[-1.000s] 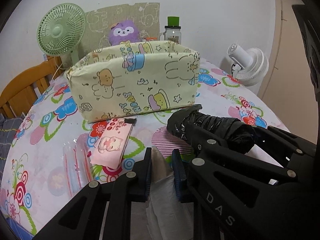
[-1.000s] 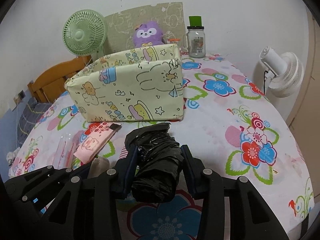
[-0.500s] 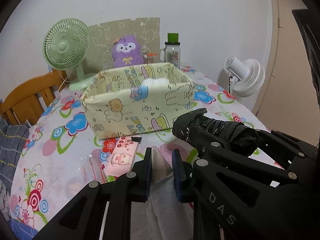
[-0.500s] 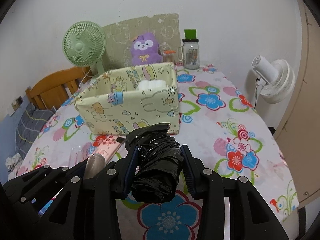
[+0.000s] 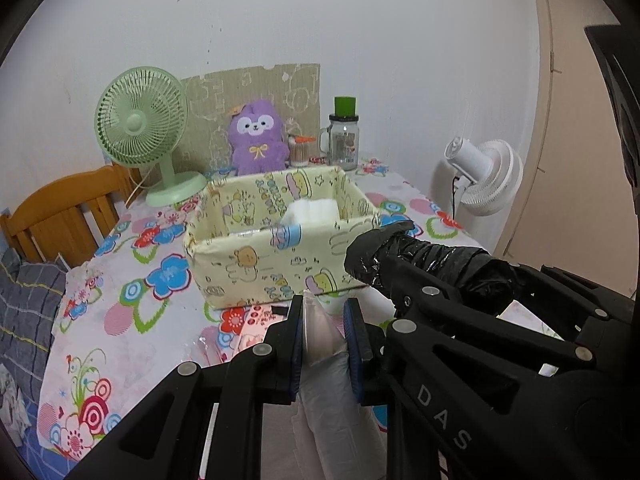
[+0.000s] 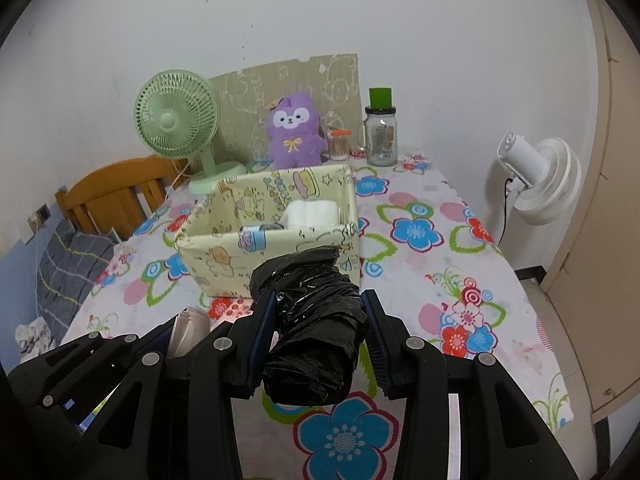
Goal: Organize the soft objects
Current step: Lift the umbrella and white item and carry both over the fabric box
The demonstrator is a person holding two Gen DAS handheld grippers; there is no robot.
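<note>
While the right tongs (image 6: 318,326) are clamped on a black plastic-bag roll (image 6: 310,332) and the left tongs (image 5: 325,336) on a pale bag roll (image 5: 320,344), both above the tabletop (image 6: 440,248), the carrying step is in hand; next, each roll must go over the near wall of the yellow fabric box (image 5: 276,256) just ahead.

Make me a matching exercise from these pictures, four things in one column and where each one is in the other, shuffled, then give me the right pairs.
Things:
1. Black crinkled plastic bag roll
2. Pale translucent plastic bag bundle
3. White folded soft pack
4. Purple plush toy

Places:
A. Inside the yellow cartoon-print fabric box
B. Clamped in the left hand-held gripper
C. By the wall, behind the box
D. Clamped in the right hand-held gripper

Pairs: 1-D, 2-B, 3-A, 4-C
</note>
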